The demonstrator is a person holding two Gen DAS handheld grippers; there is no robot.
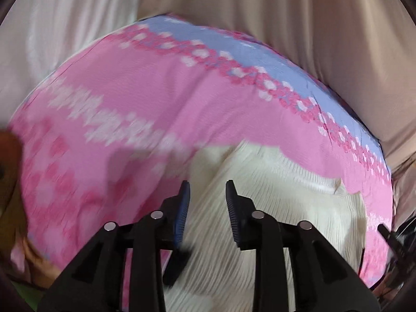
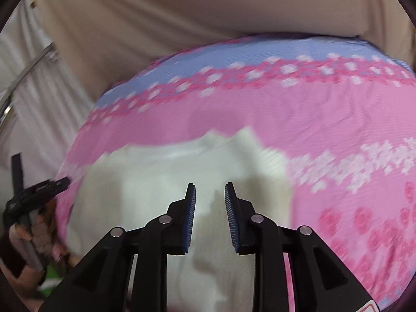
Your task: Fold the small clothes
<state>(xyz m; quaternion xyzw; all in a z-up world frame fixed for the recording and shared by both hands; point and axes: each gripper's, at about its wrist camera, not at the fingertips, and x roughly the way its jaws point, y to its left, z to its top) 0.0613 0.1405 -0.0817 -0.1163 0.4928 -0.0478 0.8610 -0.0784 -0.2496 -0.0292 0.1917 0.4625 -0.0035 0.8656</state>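
Both tools hovered with jaws apart, nothing gripped! Just ahead of the left gripper (image 1: 208, 189) and right gripper (image 2: 210, 191) lay the cream garment (image 1: 273, 195), apparently spread for folding. Beyond it ran the pink floral cover (image 2: 325, 119), then beige curtains (image 2: 156, 26).

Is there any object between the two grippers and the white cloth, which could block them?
Nothing visible does. The left gripper and the right gripper are both open above the white garment, which lies on the pink patterned cover. Only bare fabric shows between the fingers.
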